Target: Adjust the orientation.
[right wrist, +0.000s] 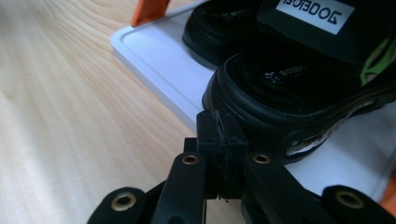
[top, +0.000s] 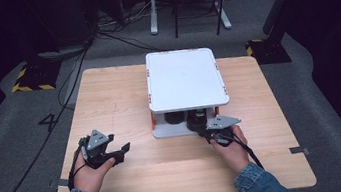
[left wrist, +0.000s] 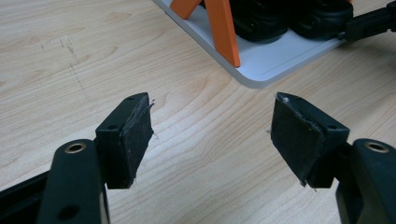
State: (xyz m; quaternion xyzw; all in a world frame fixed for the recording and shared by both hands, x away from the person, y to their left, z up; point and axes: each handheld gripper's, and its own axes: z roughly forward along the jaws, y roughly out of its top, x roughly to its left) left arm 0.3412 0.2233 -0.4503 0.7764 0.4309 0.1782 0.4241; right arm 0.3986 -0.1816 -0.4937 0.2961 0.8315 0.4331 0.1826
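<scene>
Reaching for the black sandal (right wrist: pixel 299 88) on the white rack's lower shelf (right wrist: pixel 159 60), the right gripper (right wrist: pixel 223 140) sits at six o'clock of its heel, jaws pressed together on nothing; they should part before advancing; left gripper (left wrist: pixel 212 140) idles wide open, empty.

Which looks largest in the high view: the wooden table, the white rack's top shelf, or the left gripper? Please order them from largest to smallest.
1. Wooden table, clearly the largest.
2. White rack's top shelf; it stands higher, nearer the camera, so it may look somewhat bigger than it is.
3. Left gripper, by far the smallest.
</scene>
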